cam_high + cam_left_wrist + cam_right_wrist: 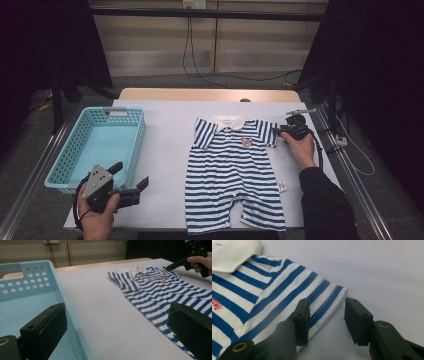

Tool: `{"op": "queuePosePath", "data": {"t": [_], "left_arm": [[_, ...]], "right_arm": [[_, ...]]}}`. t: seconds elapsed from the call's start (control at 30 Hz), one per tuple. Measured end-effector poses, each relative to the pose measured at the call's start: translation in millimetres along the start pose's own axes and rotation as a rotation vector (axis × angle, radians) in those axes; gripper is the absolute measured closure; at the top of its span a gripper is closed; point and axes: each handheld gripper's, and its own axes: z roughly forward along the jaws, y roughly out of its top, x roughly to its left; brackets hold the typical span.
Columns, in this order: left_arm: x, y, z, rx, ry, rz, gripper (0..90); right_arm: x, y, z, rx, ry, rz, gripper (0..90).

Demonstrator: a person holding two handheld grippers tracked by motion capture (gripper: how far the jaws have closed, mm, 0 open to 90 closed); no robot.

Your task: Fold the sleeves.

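A striped romper (234, 172) is laid flat on a white sheet (165, 150) covering the table, collar toward 12 o'clock and legs toward 6 o'clock in the high view. It is placed right of the sheet's centre, with a white collar (227, 121) and a small badge (245, 141) on the chest. A blue basket (97, 147) is set at the sheet's 9 o'clock edge, well apart from the romper. The right gripper (278, 131) is held at the romper's 2 o'clock corner, at the sleeve (317, 302). In the right gripper view its jaws are seen partly open: one jaw is set over the sleeve's striped cloth near the hem, the other over the bare sheet just beyond the hem, so that the sleeve's edge lies between them. No pressing of the pads on the cloth is seen. The left gripper (131, 181) is held at the sheet's 7 o'clock corner, just beside the basket's near wall. In the left gripper view its jaws are seen wide open with nothing between them; one is placed before the basket (30, 290), the other before the romper's (160, 292) lower part.
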Motion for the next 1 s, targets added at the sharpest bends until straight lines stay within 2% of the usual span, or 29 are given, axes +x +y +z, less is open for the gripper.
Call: {"op": "queuePosePath", "data": {"t": [0.2,0.37,0.47,0.67,0.8,1.0], "left_arm": [[0.5,-0.2,0.0,0.003,-0.001,-0.002,3.0],[1.1,-0.2,-0.3,0.005,-0.002,-0.004,3.0],[1.7,-0.6,0.2,0.011,-0.002,-0.008,3.0],[2.1,-0.7,0.2,0.013,-0.003,-0.009,3.0],[1.9,-0.7,0.4,0.014,-0.004,-0.008,3.0],[1.8,-0.8,0.2,0.015,-0.006,-0.006,3.0]], "right_arm": [[2.0,0.2,0.4,-0.004,0.009,-0.008,66.7],[6.3,1.4,0.9,0.002,0.024,-0.021,81.2],[8.3,2.5,1.7,-0.001,0.011,-0.034,84.8],[10.2,3.0,0.1,-0.021,-0.003,-0.045,87.9],[11.8,6.2,-4.7,-0.065,-0.009,-0.055,88.7],[14.9,9.8,-9.7,-0.103,-0.012,-0.058,89.2]]}}
